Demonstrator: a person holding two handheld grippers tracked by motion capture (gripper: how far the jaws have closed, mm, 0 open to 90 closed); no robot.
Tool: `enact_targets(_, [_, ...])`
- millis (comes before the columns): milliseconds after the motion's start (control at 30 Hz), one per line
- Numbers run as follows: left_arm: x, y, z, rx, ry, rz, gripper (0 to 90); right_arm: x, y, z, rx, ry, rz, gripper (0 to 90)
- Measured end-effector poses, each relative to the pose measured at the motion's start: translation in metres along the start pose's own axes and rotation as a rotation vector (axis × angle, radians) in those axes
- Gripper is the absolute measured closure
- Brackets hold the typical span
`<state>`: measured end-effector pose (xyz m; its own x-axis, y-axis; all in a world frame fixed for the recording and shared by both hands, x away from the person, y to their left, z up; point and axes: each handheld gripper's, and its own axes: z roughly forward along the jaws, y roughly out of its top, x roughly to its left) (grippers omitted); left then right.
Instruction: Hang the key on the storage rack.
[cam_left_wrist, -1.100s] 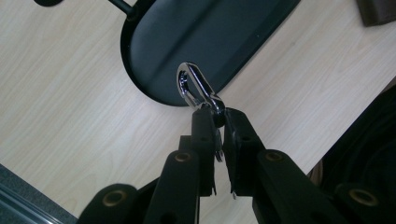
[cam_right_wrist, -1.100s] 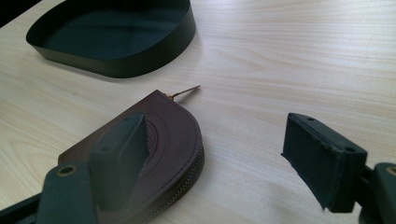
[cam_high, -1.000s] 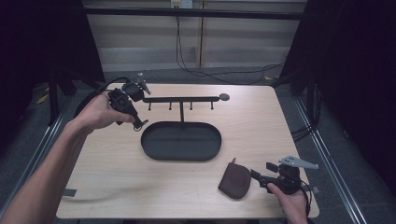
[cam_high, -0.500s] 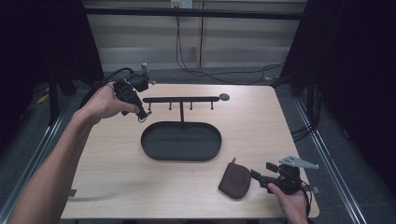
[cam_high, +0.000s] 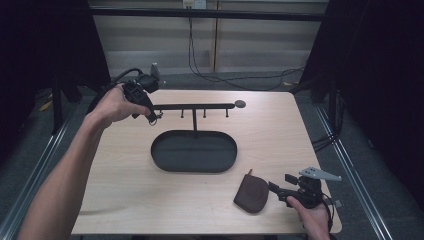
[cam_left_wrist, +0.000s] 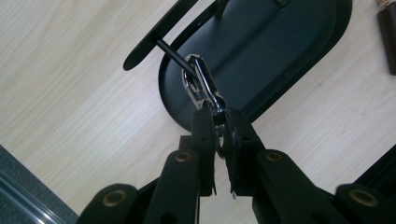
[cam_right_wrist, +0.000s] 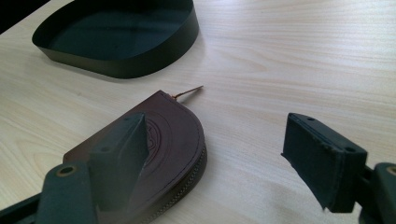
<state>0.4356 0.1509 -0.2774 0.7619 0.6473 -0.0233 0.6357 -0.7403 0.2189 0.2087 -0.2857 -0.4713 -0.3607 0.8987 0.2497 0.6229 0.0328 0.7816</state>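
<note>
My left gripper (cam_high: 151, 116) is shut on a silver snap clip (cam_left_wrist: 201, 87), held up at the left end of the black hanging rack (cam_high: 195, 106). In the left gripper view the clip's top meets the tip of a thin peg (cam_left_wrist: 170, 53) under the bar; whether it is hooked on, I cannot tell. The rack's stem rises from an oval black tray (cam_high: 165, 150). A brown leather pouch (cam_high: 251, 193) lies flat near the front right. My right gripper (cam_high: 278, 190) stands open just right of it, one finger (cam_right_wrist: 122, 149) over the pouch (cam_right_wrist: 175, 128), the other over bare wood.
The wooden table (cam_high: 280, 135) ends close behind the right hand at the front and right. Cables (cam_high: 210, 75) run across the floor beyond the far edge. A metal frame rail (cam_high: 350, 165) borders the right side.
The left hand has carried the clip rightward and a little farther away, up to the bar's left end. The right hand and pouch have stayed put.
</note>
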Motion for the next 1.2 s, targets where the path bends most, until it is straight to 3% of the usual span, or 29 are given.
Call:
enact_targets(167, [0.003, 0.0, 0.01, 0.029, 0.041, -0.012, 83.3, 0.0, 0.0, 0.0, -0.001, 0.001, 0.003, 22.0])
enact_targets(633, [0.006, -0.009, 0.017, 0.026, 0.031, -0.031, 78.9, 0.0, 0.0, 0.0, -0.001, 0.0, 0.002, 22.0])
enact_targets(1033, [0.003, -0.018, 0.019, 0.028, 0.022, -0.013, 76.3, 0.0, 0.001, 0.001, 0.0, 0.002, 0.005, 21.9])
enact_targets(1200, [0.0, -0.027, 0.019, 0.027, 0.001, -0.031, 69.7, 0.0, 0.001, 0.001, 0.002, 0.002, 0.003, 21.9])
